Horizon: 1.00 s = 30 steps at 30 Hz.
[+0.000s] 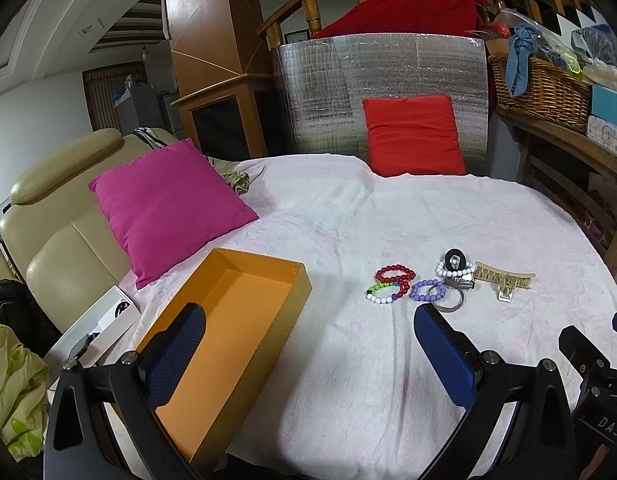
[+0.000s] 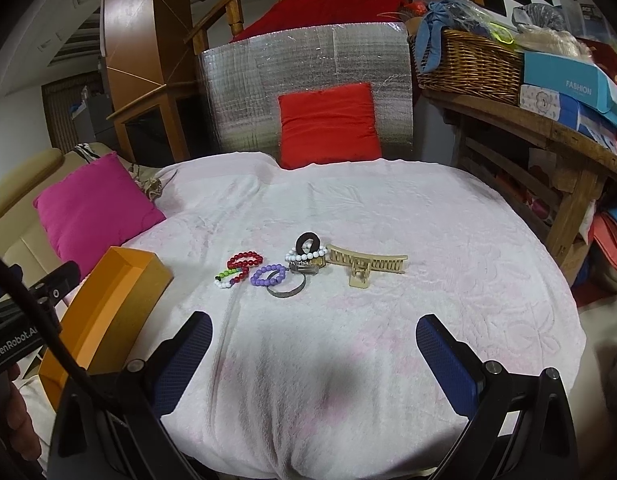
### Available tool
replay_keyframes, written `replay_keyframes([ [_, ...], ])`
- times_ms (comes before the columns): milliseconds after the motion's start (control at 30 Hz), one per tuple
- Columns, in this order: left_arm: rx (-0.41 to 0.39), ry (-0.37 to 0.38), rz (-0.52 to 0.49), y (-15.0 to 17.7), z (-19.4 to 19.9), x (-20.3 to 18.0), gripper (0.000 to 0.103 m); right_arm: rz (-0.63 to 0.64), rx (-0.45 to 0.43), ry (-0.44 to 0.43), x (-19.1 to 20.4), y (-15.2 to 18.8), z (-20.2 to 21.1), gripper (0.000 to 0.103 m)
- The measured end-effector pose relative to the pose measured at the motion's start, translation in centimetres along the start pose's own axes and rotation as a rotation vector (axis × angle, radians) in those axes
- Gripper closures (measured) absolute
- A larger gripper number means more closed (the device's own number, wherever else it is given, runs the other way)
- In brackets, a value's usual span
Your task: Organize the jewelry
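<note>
An empty orange box (image 1: 244, 304) lies open on the pink-white cloth at the left; it also shows in the right wrist view (image 2: 120, 292). A cluster of jewelry lies mid-table: a red bead bracelet (image 1: 394, 272), a multicolour bead bracelet (image 1: 382, 294), a purple bead bracelet (image 1: 427, 290), a white bead bracelet with a black ring (image 1: 454, 266), a metal bangle (image 2: 286, 288) and a beige hair claw (image 1: 504, 278). My left gripper (image 1: 308, 320) is open and empty, its left finger over the box. My right gripper (image 2: 314, 330) is open and empty, short of the jewelry.
A magenta pillow (image 1: 168, 204) lies behind the box on a beige chair. A red pillow (image 2: 328, 124) leans on a silver foil panel at the back. A wooden shelf with a wicker basket (image 2: 468, 64) and boxes stands at the right.
</note>
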<state>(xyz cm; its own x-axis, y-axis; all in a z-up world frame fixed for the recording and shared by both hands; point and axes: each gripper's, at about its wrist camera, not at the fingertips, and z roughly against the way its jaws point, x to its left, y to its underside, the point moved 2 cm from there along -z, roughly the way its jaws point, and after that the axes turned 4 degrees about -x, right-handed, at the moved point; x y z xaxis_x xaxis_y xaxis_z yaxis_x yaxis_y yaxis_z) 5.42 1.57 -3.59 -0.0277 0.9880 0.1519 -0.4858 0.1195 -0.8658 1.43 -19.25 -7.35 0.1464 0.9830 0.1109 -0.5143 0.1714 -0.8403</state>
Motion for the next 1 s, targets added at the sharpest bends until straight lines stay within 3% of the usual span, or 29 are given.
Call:
replay_keyframes([
  [300,0.029,0.005,-0.007,-0.2,-2.6,-1.0,0.0,-0.013,0.01,0.005,-1.1,-0.6,-1.7,0.0],
  [533,0.136,0.14,0.041,1.8,-8.1,-3.1,0.0,-0.069,0.043,-0.017,-4.7,-0.2,-4.5,0.0],
  [667,0.179,0.145,0.032,3.4,-11.6,-4.7,0.0,-0.129,0.108,-0.043,-7.7,-0.1,-7.3,0.002],
  [800,0.221,0.137,-0.011,4.1,-14.6,-6.1,0.0,-0.214,0.173,-0.091,-9.7,-0.6,-10.5,0.014],
  [933,0.247,0.175,0.011,3.8,-17.0,-6.3,0.0,-0.336,0.248,-0.161,-11.1,-1.3,-14.6,0.015],
  [1000,0.256,0.153,0.03,3.7,-18.1,-5.9,0.0,-0.385,0.262,-0.177,-11.4,-1.6,-16.2,0.015],
])
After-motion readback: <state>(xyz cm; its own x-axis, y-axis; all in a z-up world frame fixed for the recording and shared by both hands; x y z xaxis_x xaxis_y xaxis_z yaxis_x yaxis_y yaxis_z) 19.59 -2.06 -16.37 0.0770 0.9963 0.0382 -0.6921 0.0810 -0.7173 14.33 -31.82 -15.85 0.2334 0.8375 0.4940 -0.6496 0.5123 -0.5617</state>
